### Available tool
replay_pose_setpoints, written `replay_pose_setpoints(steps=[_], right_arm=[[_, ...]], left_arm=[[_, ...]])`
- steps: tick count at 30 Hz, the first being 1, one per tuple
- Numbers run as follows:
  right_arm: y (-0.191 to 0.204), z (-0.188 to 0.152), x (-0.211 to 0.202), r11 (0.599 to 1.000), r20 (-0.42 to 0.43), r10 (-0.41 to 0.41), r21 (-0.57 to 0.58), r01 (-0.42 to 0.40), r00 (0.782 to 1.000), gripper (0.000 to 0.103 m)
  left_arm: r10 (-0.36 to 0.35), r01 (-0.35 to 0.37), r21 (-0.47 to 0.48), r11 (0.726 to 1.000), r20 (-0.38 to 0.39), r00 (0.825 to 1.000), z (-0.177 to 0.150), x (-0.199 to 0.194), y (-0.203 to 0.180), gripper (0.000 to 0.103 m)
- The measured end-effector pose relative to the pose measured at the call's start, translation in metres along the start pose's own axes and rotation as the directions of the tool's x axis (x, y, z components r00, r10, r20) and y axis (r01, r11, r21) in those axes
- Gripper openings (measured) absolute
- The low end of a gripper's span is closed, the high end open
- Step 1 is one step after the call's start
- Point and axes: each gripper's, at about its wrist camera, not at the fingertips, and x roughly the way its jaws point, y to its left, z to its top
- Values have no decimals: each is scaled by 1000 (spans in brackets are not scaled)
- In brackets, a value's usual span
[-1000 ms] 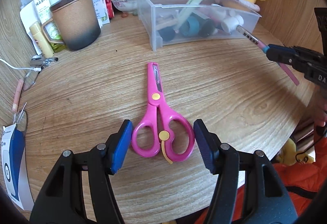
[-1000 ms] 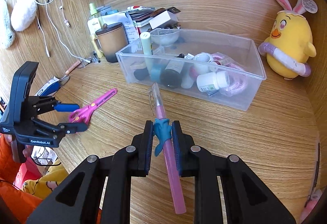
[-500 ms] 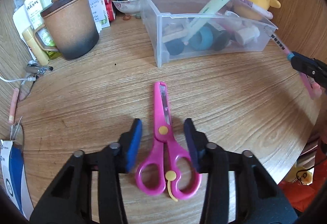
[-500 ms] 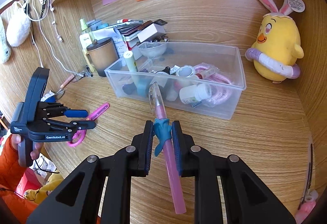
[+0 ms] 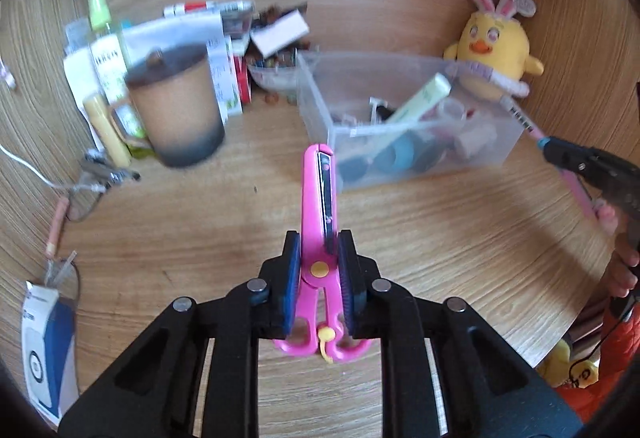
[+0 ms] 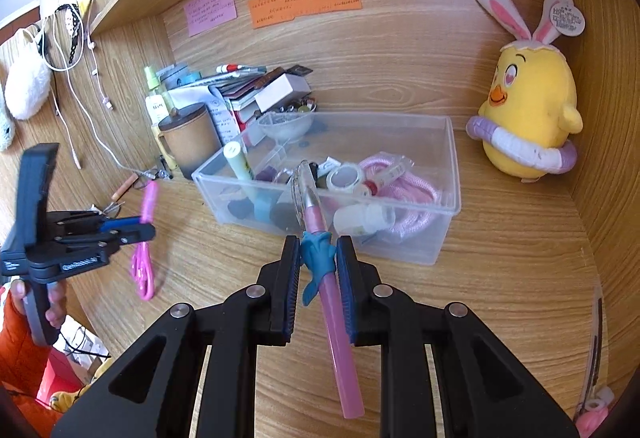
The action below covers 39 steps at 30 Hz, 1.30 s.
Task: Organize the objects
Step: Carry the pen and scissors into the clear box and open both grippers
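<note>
My left gripper [image 5: 319, 250] is closing tight on the pink scissors [image 5: 316, 194], its pads pressing near the yellow pivot. The blades point forward toward the clear plastic bin [image 5: 316, 94]. In the right wrist view the left gripper [image 6: 136, 228] holds the scissors [image 6: 142, 270] above the desk, handles hanging down. My right gripper [image 6: 318, 254] is shut on a pink pen [image 6: 338, 318] at its blue grip sleeve. The pen's clear cap is over the near edge of the bin [image 6: 452, 158], which holds tape rolls, small bottles and a pink cord.
A brown lidded mug [image 5: 176, 110] stands left of the bin, with bottles, papers and small boxes behind it. A yellow chick plush [image 6: 528, 106] sits at the back right. Glasses and a cable [image 5: 84, 182] lie at the left, a blue-white box [image 5: 44, 350] near the desk's edge.
The left gripper slid forward over the scissors, closed on them at the pivot and lifted them off the desk. The right gripper, still holding the pen, rose and came nearer the bin.
</note>
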Motion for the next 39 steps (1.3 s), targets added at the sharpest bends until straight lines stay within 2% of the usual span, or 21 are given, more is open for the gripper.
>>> replay_pose_setpoints(steps=[6, 12, 17, 25, 29, 33, 39], right_arm=[[-2, 23, -1, 1000, 50, -23, -13, 24, 999, 17], [-1, 50, 5, 998, 83, -46, -30, 49, 995, 17], [0, 66, 17, 997, 84, -60, -44, 63, 995, 17], [-2, 82, 54, 996, 21, -65, -59, 67, 998, 17], [1, 80, 79, 995, -32, -69, -75, 66, 997, 17], [8, 73, 100, 993, -87, -68, -99, 59, 994, 17], [10, 67, 109, 993, -128, -57, -114, 43, 990, 17]], left_arm=[[-2, 2, 4, 1000, 95, 995, 29, -18, -3, 18], [3, -2, -4, 1000, 204, 979, 63, -32, -3, 18], [-6, 16, -39, 999, 245, 970, 88, -27, 1, 18], [-23, 33, -35, 999, 245, 969, 115, -1, -7, 14], [-36, 40, -16, 999, 203, 979, 124, 23, -15, 14], [-58, 62, -19, 998, 154, 986, 124, 41, -17, 14], [-80, 82, -8, 997, 147, 986, 117, 41, -19, 15]])
